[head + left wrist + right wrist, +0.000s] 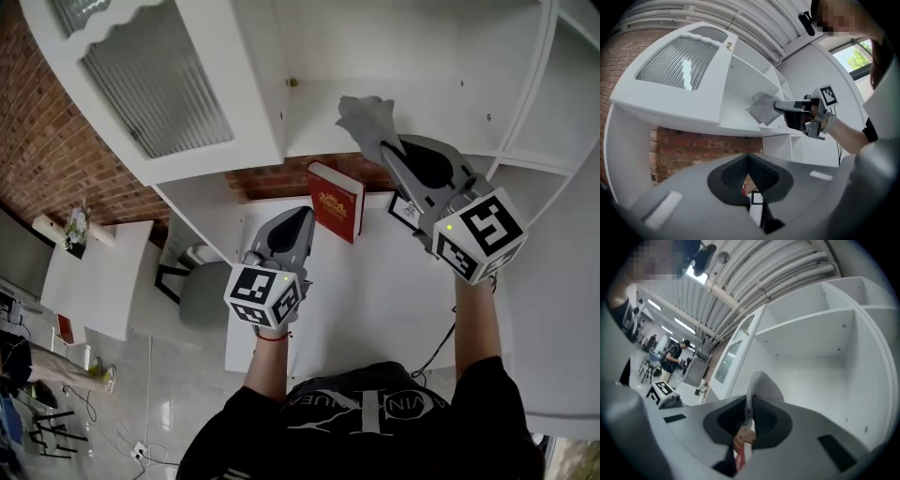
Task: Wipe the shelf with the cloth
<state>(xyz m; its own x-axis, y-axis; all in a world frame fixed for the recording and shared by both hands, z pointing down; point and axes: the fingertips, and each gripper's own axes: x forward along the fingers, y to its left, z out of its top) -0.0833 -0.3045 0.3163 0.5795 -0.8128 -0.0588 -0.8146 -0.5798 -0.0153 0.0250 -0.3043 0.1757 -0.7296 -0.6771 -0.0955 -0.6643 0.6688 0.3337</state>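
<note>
The right gripper (749,405) is pinched tight on a soft grey cloth (761,384), which sticks up past its tips. The cloth is up in the air just in front of the tall white shelf (469,56), near the front edge of one board. I cannot tell if it touches. The part of the shelf behind it is wide, with a curved edge on the right. The left gripper (748,157) is closed with nothing in it, lower down, over the white tabletop (375,300). A red book (336,200) stands there. Its gold writing is too small to read. A white door with ribbed glass (155,84) stands open on the left.
</note>
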